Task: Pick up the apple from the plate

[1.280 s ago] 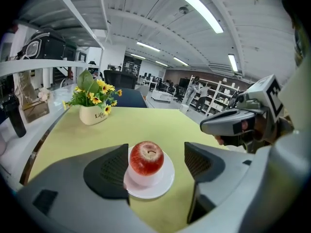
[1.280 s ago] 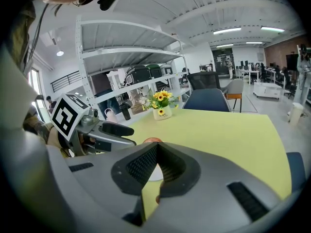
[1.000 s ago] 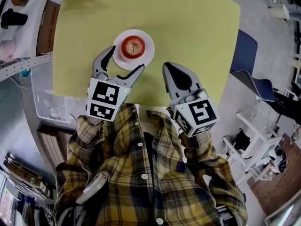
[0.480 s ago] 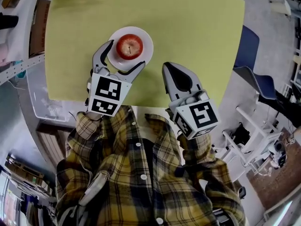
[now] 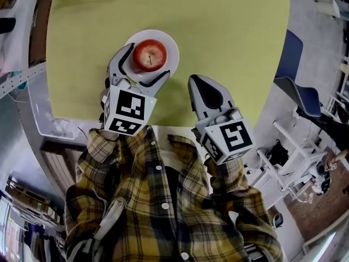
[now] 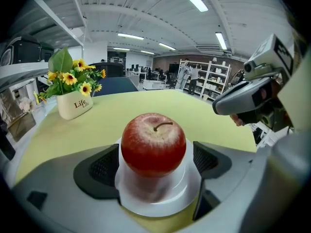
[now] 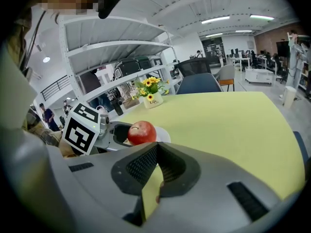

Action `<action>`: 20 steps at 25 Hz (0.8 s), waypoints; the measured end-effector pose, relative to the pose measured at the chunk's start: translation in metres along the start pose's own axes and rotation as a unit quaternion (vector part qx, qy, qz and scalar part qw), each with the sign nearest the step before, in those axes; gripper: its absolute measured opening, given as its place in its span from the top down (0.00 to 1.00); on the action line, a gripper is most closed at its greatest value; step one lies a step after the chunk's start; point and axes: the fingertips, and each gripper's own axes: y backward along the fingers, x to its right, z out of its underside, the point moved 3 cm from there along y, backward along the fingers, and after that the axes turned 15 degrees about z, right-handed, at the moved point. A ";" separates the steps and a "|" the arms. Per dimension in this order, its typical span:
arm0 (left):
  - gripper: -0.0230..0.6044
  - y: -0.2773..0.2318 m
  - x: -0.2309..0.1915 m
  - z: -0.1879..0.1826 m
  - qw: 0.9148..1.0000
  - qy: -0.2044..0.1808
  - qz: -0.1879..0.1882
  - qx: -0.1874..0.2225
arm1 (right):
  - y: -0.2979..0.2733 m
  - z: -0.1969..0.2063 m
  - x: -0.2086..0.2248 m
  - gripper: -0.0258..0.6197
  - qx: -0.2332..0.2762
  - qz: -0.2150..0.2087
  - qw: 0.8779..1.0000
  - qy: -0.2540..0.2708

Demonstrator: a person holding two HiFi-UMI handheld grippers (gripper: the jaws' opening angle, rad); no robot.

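Straddling the white plate (image 5: 172,48) in the upper middle of the head view, the left gripper (image 5: 149,60) has jaws spread wide that have just been opening. The red apple (image 6: 153,143) stands stem-up on the plate between them, apart from both pads (image 6: 102,166). The right gripper (image 5: 196,79) hangs lower right of the plate over the yellow-green table (image 5: 229,31), its jaws pressed together with nothing in them. A pot of yellow flowers (image 6: 74,106) stands farther back on the table, at the left of the left gripper view. A blue chair (image 5: 292,86) sits off the table's right edge. From above, the left gripper hides the plate's near rim, and the frame's top edge cuts off the flower pot.
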 end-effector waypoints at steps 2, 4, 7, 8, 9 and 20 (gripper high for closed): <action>0.22 -0.001 -0.001 0.001 1.000 -0.005 -0.006 -0.005 | -0.001 0.001 0.000 0.96 -0.001 0.000 1.000 -0.002; 0.22 -0.001 -0.003 0.002 1.000 -0.007 -0.012 -0.009 | -0.002 0.002 0.000 0.96 -0.003 -0.001 1.000 -0.004; 0.23 -0.002 -0.005 0.003 1.000 -0.011 -0.012 -0.014 | -0.004 0.005 -0.001 0.96 -0.008 -0.003 1.000 -0.006; 0.23 -0.003 -0.005 0.003 1.000 -0.013 -0.011 -0.015 | -0.004 0.006 -0.001 0.96 -0.008 -0.004 1.000 -0.006; 0.23 -0.003 -0.004 0.002 1.000 -0.015 -0.010 -0.016 | -0.003 0.006 -0.001 0.96 -0.008 -0.003 1.000 -0.007; 0.31 -0.001 -0.004 0.001 0.999 -0.029 -0.011 -0.017 | -0.004 0.008 -0.001 0.96 -0.012 0.000 1.000 -0.005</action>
